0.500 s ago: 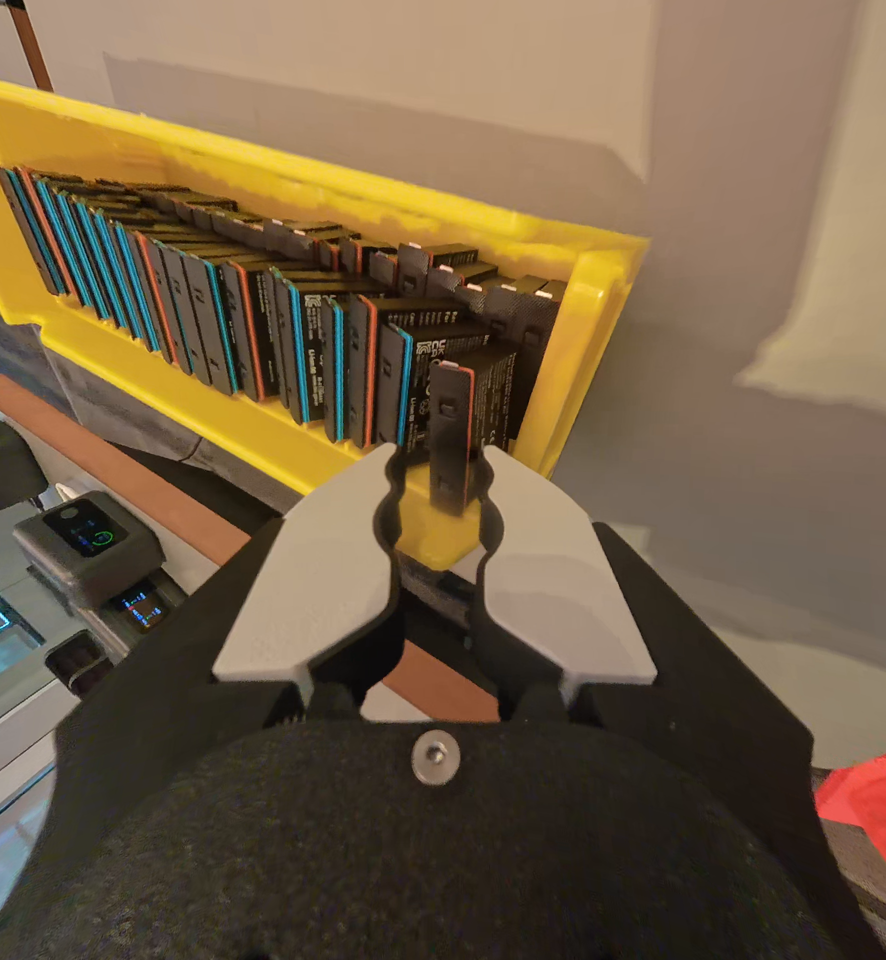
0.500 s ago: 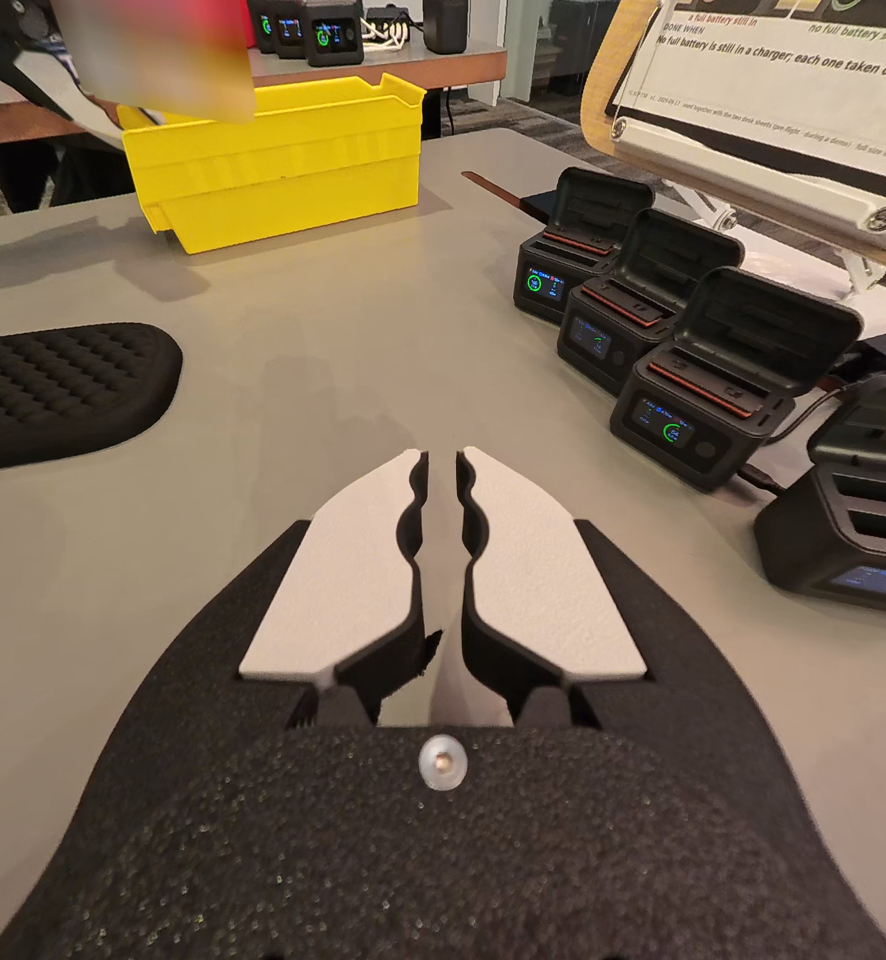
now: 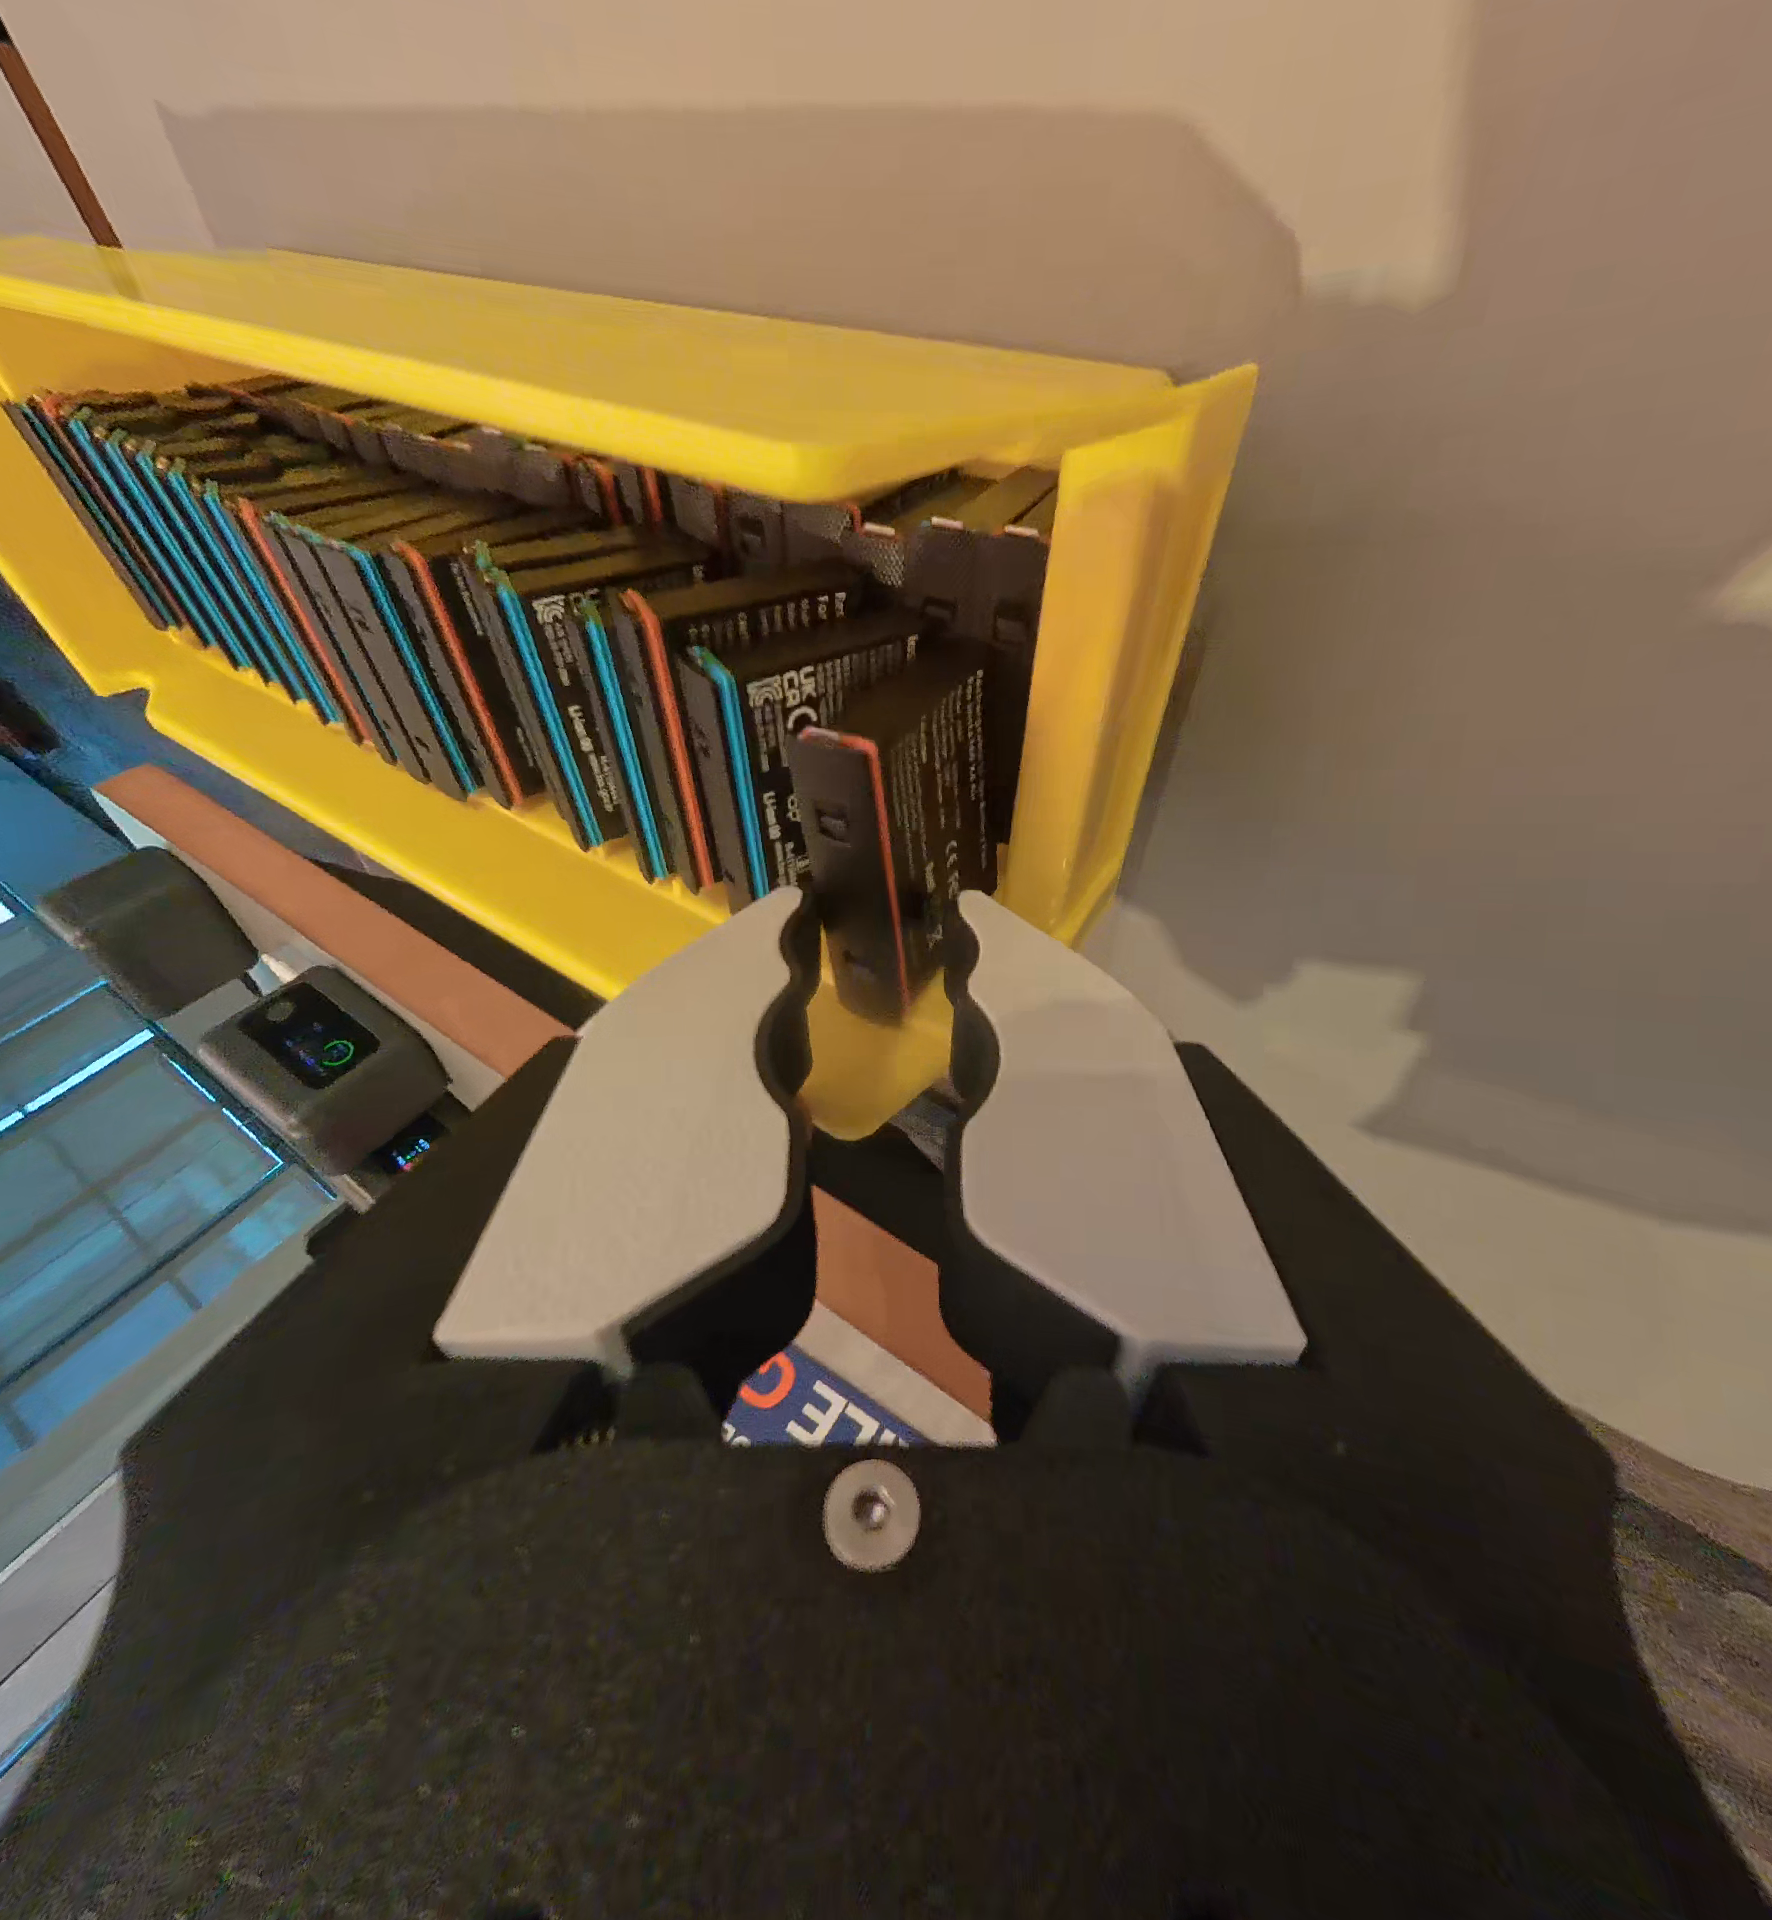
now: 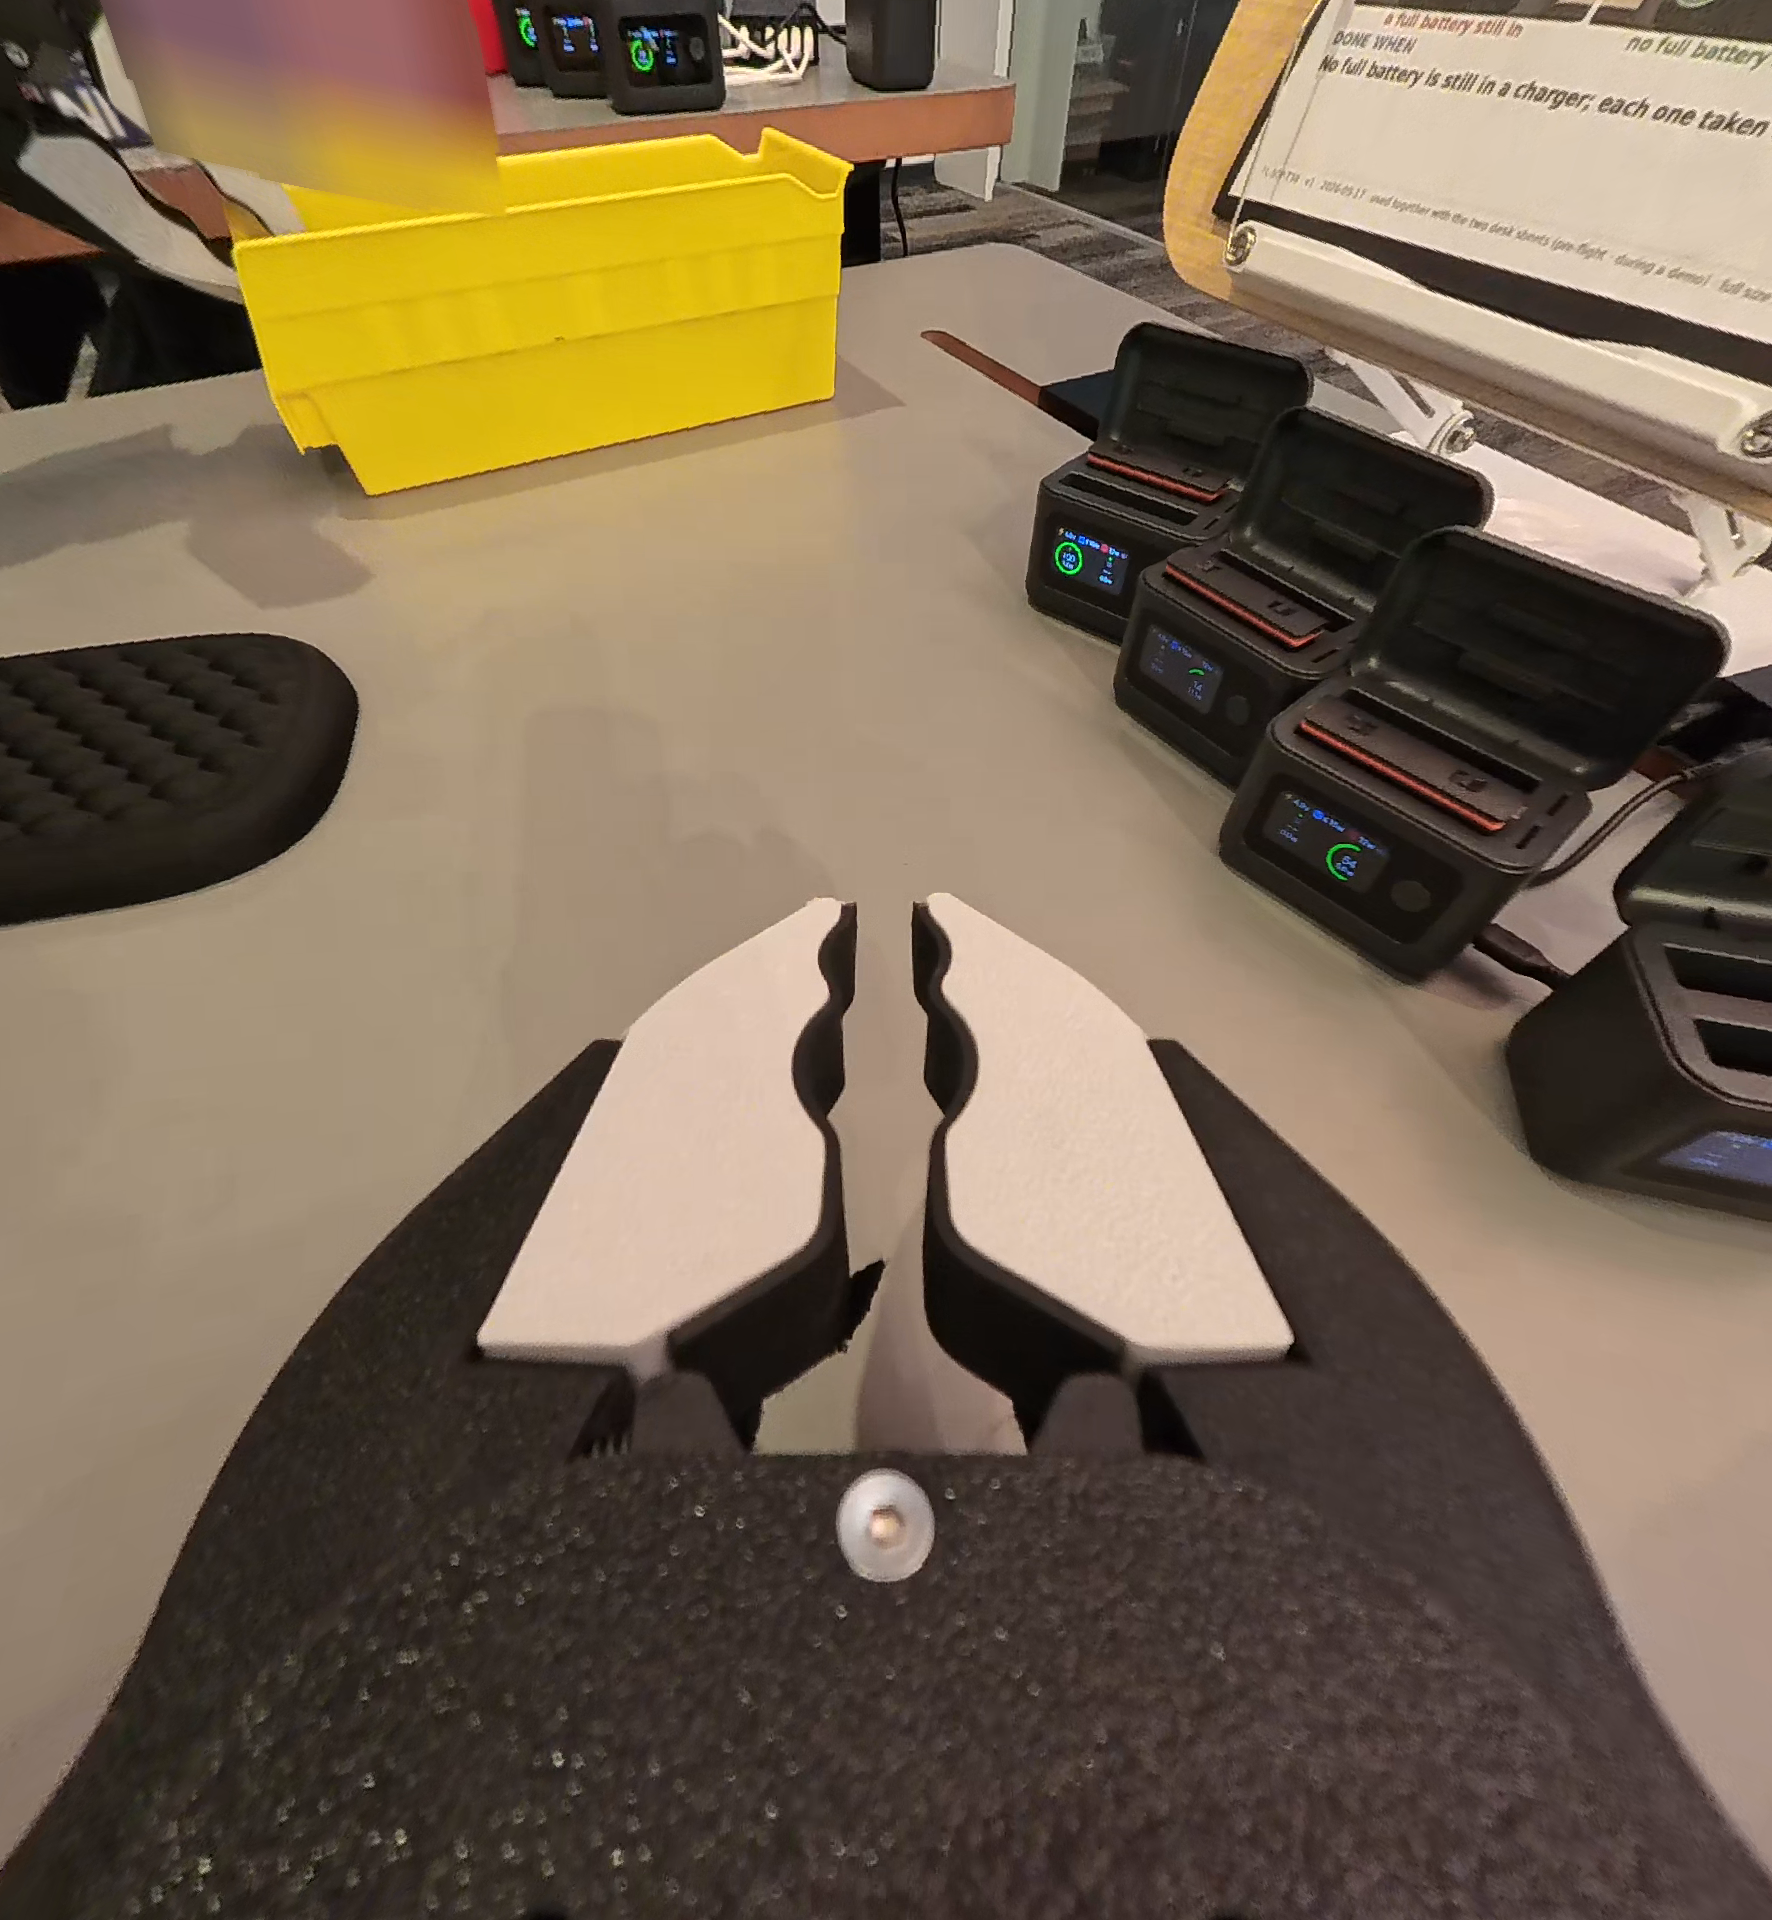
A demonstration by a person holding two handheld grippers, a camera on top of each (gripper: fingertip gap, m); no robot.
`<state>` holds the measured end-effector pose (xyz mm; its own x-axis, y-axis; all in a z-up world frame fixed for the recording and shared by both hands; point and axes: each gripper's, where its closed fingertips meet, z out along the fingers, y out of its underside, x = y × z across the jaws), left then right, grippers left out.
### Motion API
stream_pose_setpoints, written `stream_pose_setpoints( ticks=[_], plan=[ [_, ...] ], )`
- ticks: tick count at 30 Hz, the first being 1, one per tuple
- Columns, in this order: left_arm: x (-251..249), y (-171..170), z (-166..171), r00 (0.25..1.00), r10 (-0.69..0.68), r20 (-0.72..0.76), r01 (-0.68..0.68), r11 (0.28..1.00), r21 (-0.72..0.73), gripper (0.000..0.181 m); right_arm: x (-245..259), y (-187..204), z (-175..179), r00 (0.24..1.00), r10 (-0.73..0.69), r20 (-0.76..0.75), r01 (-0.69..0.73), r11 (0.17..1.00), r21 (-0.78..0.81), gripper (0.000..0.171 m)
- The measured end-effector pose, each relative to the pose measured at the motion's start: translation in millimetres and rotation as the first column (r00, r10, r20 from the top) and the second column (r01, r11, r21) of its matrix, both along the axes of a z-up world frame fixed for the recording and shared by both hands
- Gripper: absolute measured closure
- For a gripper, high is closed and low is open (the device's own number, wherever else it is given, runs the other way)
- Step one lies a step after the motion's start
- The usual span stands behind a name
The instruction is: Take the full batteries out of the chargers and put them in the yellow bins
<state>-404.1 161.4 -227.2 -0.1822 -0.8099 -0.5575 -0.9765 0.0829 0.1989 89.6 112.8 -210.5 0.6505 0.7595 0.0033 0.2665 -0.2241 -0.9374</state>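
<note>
Left wrist view: left gripper [image 3: 877, 914], white textured fingers with wavy black inner edges on a black grainy body, clamped on a battery [image 3: 856, 873] at its lower end. Battery a slim black slab with an orange edge stripe, long axis running up and away from the gripper, upper end just in front of the row already in the bin [image 3: 549, 416]. Bin glossy yellow plastic, long and rectangular, seen tilted, packed with flat black batteries [image 3: 508, 665] standing on edge, stripes blue or orange. Held battery at the row's right end, near the bin's end wall; touching its neighbour or not, cannot tell. Below left, a dark charger [image 3: 326, 1070] with a lit screen.

Right wrist view: right gripper [image 4: 882, 914] low over the matte grey surface [image 4: 601, 675], pointing level across it, fingers nearly together with a narrow gap, nothing between them. At right, a diagonal line of boxy black chargers [image 4: 1381, 831], lids up, screens glowing, orange-edged batteries seated in slots. Far left, the yellow bin [image 4: 549, 312], well apart from the gripper. A black dimpled pad [image 4: 113, 769] at left. A printed board [image 4: 1536, 156] leaning at upper right.
</note>
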Motion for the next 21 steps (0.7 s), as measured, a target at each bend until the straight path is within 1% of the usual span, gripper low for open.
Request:
stream_pose_setpoints(
  ticks=[3,5,8,11,13,16,19,21],
  plan=[
    [4,-1,1,1.000,-0.021,-0.006,0.021,1.000,0.015,0.162,0,0,2,1.000,-0.001,0.000,0.001,1.000,0.006,0.161],
    [4,-3,1,1.000,-0.007,0.005,0.007,1.000,0.018,0.163,1,-1,5,1.000,-0.002,-0.004,0.002,1.000,0.013,0.161],
    [4,-5,12,0.996,0.044,0.081,-0.046,0.999,0.017,0.166,2,-1,7,1.000,-0.001,-0.011,0.001,1.000,0.017,0.161],
    [5,-7,31,0.979,0.093,0.180,-0.097,0.995,0.011,0.166,0,-2,10,1.000,0.004,-0.013,-0.004,1.000,0.023,0.161],
    [7,-6,46,0.970,0.100,0.223,-0.110,0.993,0.033,0.166,-1,-4,13,1.000,0.009,-0.014,-0.009,0.999,0.033,0.161],
    [33,-7,70,0.934,0.072,0.351,-0.094,0.994,0.046,0.166,-6,-7,19,0.999,0.025,-0.028,-0.024,0.999,0.043,0.161],
    [79,-12,90,0.877,0.024,0.480,-0.045,0.998,0.032,0.166,-14,-12,24,0.998,0.052,-0.031,-0.050,0.997,0.059,0.161],
    [114,-14,96,0.847,0.002,0.531,-0.013,1.000,0.016,0.166,-21,-16,26,0.997,0.075,-0.029,-0.073,0.995,0.068,0.161]
  ],
)
